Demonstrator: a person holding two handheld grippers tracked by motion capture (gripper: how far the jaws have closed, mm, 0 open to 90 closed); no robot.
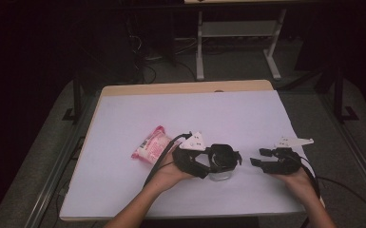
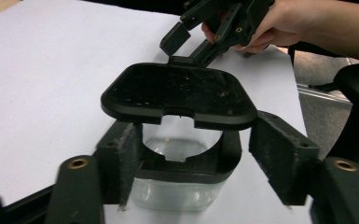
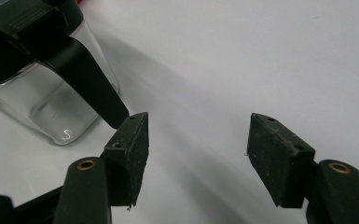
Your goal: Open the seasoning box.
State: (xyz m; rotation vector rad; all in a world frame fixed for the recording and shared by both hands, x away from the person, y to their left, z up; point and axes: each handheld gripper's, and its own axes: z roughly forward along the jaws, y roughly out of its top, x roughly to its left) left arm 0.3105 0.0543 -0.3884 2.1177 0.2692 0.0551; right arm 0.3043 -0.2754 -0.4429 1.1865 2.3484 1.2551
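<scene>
A small clear jar (image 1: 220, 175) with a black collar stands near the table's front, and its hinged black lid (image 1: 222, 156) is flipped up. My left gripper (image 1: 226, 166) reaches around it from the left. In the left gripper view the jar (image 2: 177, 189) sits between the jaws under the raised lid (image 2: 177, 95). One pad (image 2: 129, 161) touches the collar and the other pad (image 2: 279, 161) stands clear of it. My right gripper (image 1: 260, 157) is open just right of the jar. Its jaws hold nothing, and the gripper (image 3: 198, 149) lies close to the lid's tab (image 3: 93, 81).
A pink snack packet (image 1: 151, 145) lies on the white sheet (image 1: 195, 109) to the left of my left hand. The sheet covers a wooden table (image 1: 185, 88) whose front edge is close under my forearms. Floor, cables and a white table frame (image 1: 237, 42) lie beyond.
</scene>
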